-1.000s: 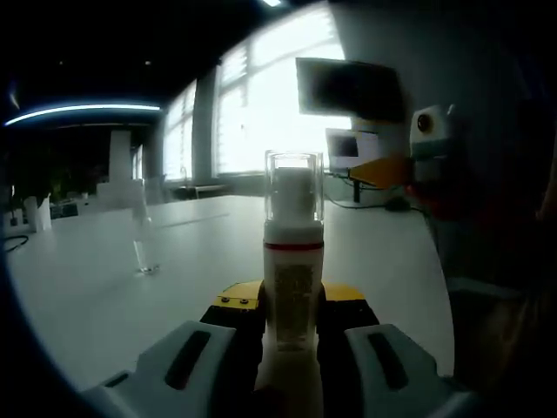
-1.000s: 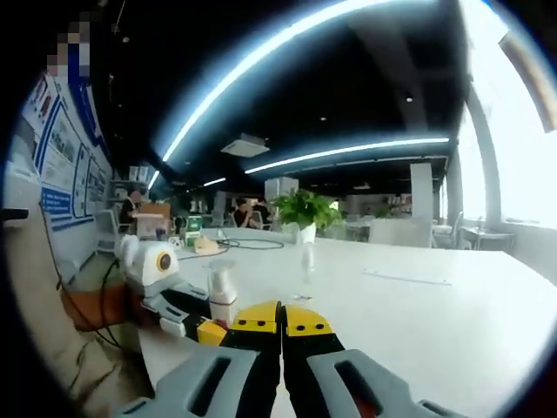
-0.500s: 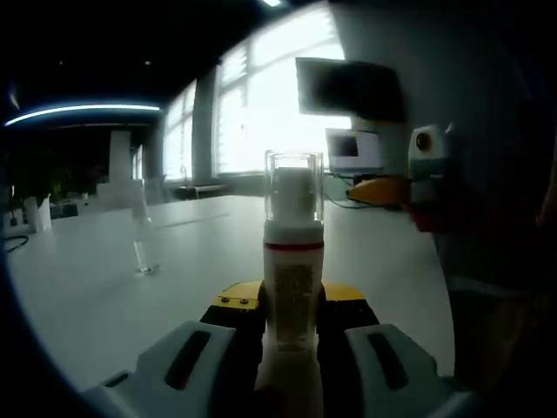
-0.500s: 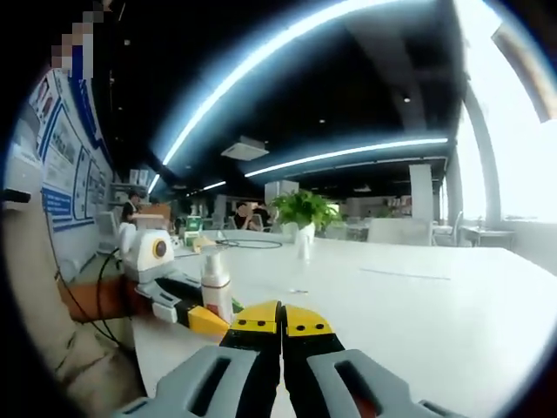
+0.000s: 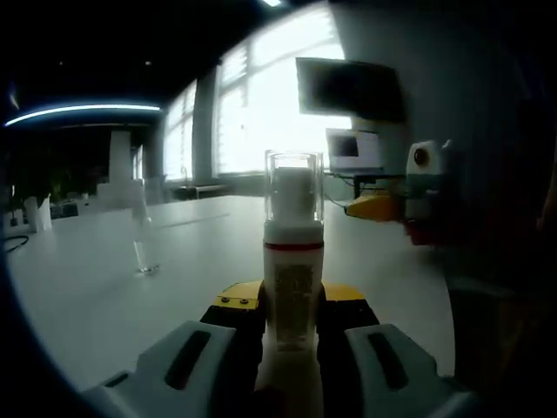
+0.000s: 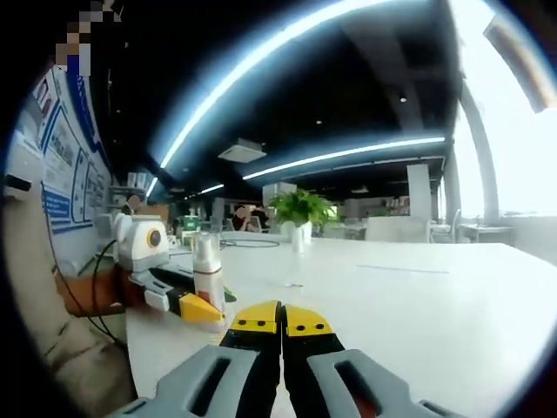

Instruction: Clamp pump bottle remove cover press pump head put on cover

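Note:
In the left gripper view a white pump bottle with a red band stands upright between my left gripper's yellow-tipped jaws, which are shut on its body. A clear cover sits over its pump head. My right gripper enters from the right, level with the cover and apart from it. In the right gripper view my right gripper is shut with nothing between its jaws; the bottle and the left gripper holding it sit at the left.
A slim clear bottle stands on the white table to the left. A potted plant and seated people are at the far end. A monitor stands by the bright windows.
In the left gripper view my right gripper has moved left and slightly down toward the bottle's cover. The right gripper view has shifted accordingly, with the bottle rising higher. The left gripper stays still.

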Motion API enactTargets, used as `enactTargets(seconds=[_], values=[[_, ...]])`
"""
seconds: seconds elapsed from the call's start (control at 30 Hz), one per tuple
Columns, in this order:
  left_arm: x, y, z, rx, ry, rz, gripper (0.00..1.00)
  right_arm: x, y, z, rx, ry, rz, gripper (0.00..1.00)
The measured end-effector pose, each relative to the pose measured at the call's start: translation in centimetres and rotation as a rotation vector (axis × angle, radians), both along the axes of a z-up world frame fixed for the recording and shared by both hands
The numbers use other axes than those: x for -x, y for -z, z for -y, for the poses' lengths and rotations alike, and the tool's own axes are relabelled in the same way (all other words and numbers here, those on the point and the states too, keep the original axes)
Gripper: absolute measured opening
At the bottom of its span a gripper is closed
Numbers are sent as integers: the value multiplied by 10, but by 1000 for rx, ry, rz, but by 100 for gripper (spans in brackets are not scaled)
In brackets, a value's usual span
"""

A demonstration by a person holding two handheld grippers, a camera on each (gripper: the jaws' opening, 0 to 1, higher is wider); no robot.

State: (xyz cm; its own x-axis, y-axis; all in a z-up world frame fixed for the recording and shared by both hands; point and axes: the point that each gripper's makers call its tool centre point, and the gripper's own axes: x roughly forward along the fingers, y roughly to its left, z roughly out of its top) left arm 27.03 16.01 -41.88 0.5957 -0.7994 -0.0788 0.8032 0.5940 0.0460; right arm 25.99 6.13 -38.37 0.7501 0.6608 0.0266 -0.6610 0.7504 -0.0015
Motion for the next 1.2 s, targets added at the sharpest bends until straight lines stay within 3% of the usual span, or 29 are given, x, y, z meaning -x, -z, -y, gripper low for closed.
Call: enactTargets(seconds=[0.5, 0.73, 1.2], values=[[-1, 0, -1, -2, -5, 5, 14, -1, 7, 3, -15, -16, -5, 0], [-1, 0, -1, -4, -6, 8, 14, -3, 21, 3, 54, 11, -10, 0], [-2, 0, 0, -6, -11, 10, 14, 2, 20, 0, 54, -29, 5, 0]])
